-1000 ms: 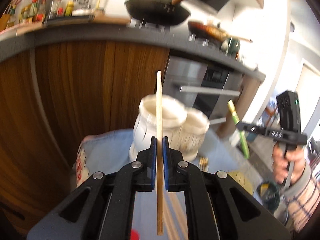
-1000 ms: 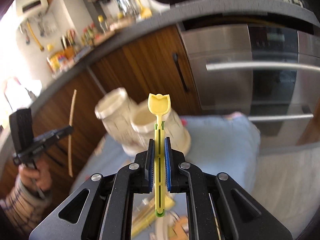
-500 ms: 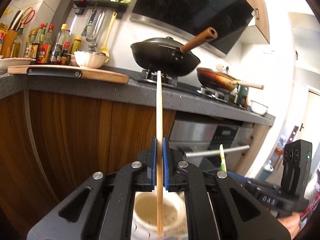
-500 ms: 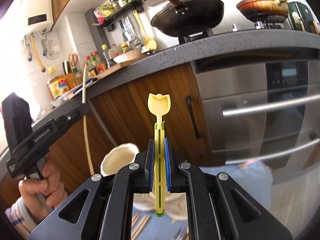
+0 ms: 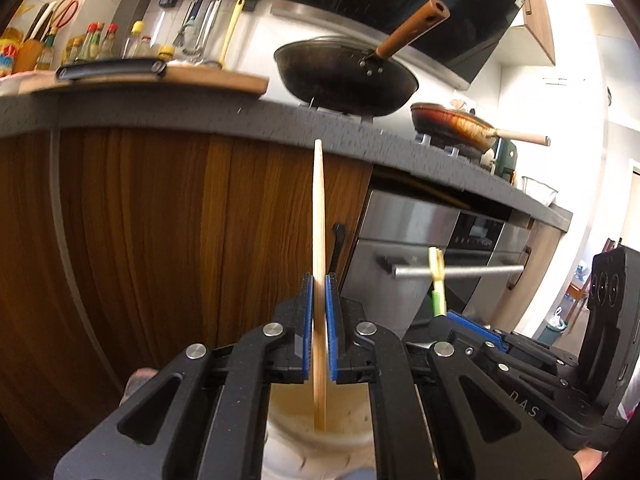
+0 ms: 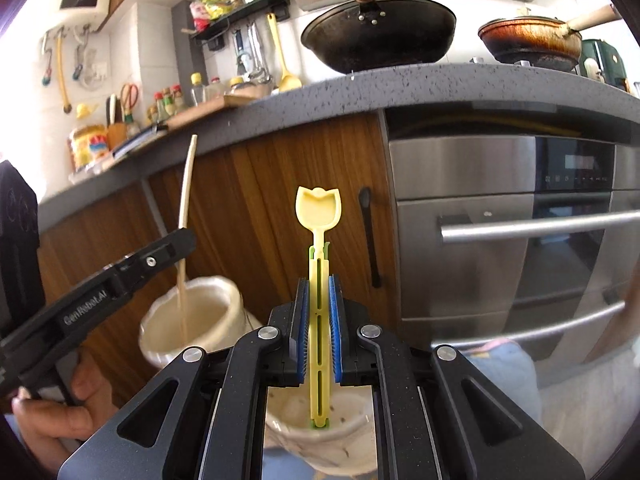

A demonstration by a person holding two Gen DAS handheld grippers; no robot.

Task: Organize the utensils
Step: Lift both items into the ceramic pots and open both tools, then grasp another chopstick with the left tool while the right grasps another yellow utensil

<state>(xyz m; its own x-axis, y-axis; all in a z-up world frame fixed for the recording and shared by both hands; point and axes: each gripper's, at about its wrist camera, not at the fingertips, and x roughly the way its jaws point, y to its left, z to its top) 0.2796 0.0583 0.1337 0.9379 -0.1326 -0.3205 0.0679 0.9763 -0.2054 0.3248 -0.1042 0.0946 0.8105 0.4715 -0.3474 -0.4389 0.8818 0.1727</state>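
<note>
The left gripper pinches a chopstick over one cup; the right gripper pinches a yellow spoon over another cup. Neither is dropped in yet.

A light blue cloth covers the low surface in front of the cabinets, and two cream holders stand on it, one at the left and one nearer the right wrist camera, close together. Behind them runs a grey speckled counter. On it there are a black wok and a brown pan on stove supports, a wooden board and a row of bottles.
</note>
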